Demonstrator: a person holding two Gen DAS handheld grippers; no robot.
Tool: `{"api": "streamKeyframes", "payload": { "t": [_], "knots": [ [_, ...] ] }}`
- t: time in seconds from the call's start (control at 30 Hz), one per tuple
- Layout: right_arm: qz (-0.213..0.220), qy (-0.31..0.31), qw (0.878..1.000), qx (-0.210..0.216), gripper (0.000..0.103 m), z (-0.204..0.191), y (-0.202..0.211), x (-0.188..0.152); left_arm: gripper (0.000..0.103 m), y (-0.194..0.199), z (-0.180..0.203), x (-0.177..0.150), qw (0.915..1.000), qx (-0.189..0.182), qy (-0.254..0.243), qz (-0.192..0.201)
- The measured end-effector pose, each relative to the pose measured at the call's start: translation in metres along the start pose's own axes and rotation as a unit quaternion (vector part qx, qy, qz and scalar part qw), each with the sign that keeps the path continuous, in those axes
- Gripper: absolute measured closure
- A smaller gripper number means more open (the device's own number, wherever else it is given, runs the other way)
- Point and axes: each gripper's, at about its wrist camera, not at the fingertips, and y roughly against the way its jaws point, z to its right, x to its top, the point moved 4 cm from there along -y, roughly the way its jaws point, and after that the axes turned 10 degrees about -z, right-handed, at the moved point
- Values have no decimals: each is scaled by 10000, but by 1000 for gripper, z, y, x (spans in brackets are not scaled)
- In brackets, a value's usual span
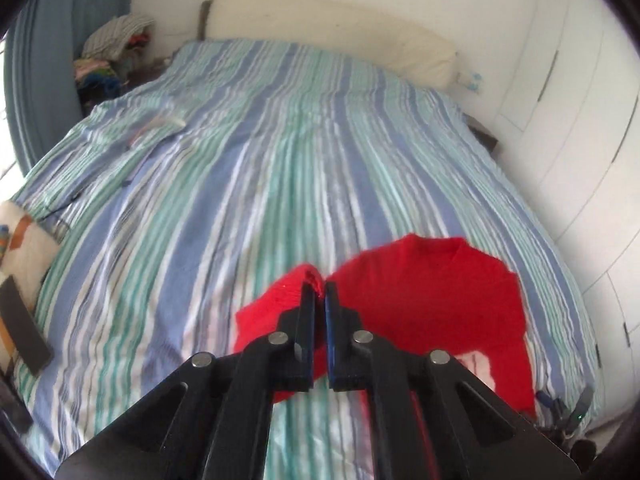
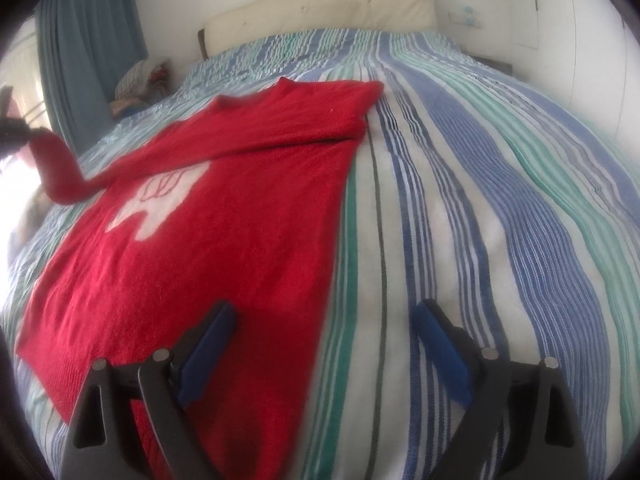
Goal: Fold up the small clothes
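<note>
Striped blue-green bedspread (image 2: 460,184) covers the bed, red knitted sweater with white motif (image 2: 192,248) flat on its left half. Left gripper (image 1: 319,284) fingers clamped on a sweater sleeve, probably the cuff, lifted off the bed. Right gripper (image 2: 324,320) fingers spread wide, straddling the sweater's right edge, gripping nothing. Bare bedspread to the right.

Red sweater (image 2: 248,216): showing as soft, fuzzy matt knit with a white woven motif. Striped bedcover (image 2: 500,208): appearing as ribbed, matt woven cloth, lying wrinkled. Fingers (image 2: 438,354): looking matt black plastic, wearing blue pads and shiny metal pins.
</note>
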Motion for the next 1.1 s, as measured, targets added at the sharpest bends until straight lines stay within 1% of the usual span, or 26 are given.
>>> {"api": "streamKeyframes", "payload": {
  "t": [0.1, 0.2, 0.27, 0.37, 0.4, 0.47, 0.5, 0.53, 0.6, 0.67, 0.7, 0.8, 0.83, 0.9, 0.97, 1.03, 1.1],
  "knots": [
    [-4, 8, 10000, -19, 11, 0, 0, 0, 100, -19, 75, 15, 9983, -324, -484, -81],
    [-3, -1, 10000, 2, 11, 0, 0, 1, 100, -52, 136, 15, 9949, -453, -859, -270],
    [-4, 3, 10000, -2, 11, 0, 0, 1, 100, -74, 169, 7, 9925, -539, -1020, -408],
    [-13, 6, 10000, -9, 11, 0, -1, 1, 99, -110, 204, -8, 9886, -565, -1237, -641],
    [-18, 9, 10000, -10, 11, 0, -1, 1, 97, -123, 213, -15, 9866, -594, -1297, -787],
    [-25, 11, 10000, -5, 11, 0, -1, 1, 71, -144, 219, -31, 9828, -509, -1308, -1197],
    [-24, 8, 10000, 0, 11, 0, -1, 1, 44, -149, 218, -37, 9821, -421, -1269, -1328],
    [-24, 8, 10000, 3, 11, -1, -1, 1, 32, -148, 214, -42, 9834, -374, -1233, -1277],
    [-23, 6, 10000, 6, 10, -1, -1, 1, 27, -139, 201, -48, 9859, -381, -1197, -1101],
    [-25, 5, 10000, 12, 10, -1, -1, 1, 26, -131, 179, -53, 9889, -338, -1026, -1021],
    [-26, 6, 10000, 13, 10, -1, -1, 1, 26, -129, 161, -53, 9907, -277, -898, -985],
    [-41, 12, 10000, 23, 9, -1, -2, 2, 22, -117, 103, -65, 9953, 36, -495, -833],
    [-48, 18, 10000, 23, 9, -1, -3, 2, 21, -114, 86, -72, 9956, 129, -405, -830],
    [-58, 31, 10000, 6, 9, -2, -5, 3, 20, -113, 58, -91, 9950, 155, -309, -939],
    [-56, 45, 10000, -14, 8, -3, -5, 3, 20, -118, 42, -109, 9932, 214, -327, -1097],
    [-53, 50, 10000, -20, 8, -3, -5, 3, 20, -127, 35, -123, 9906, 444, -434, -1220],
    [-54, 51, 10000, -23, 8, -3, -5, 3, 20, -139, 34, -130, 9879, 580, -519, -1339]
  ]
}}
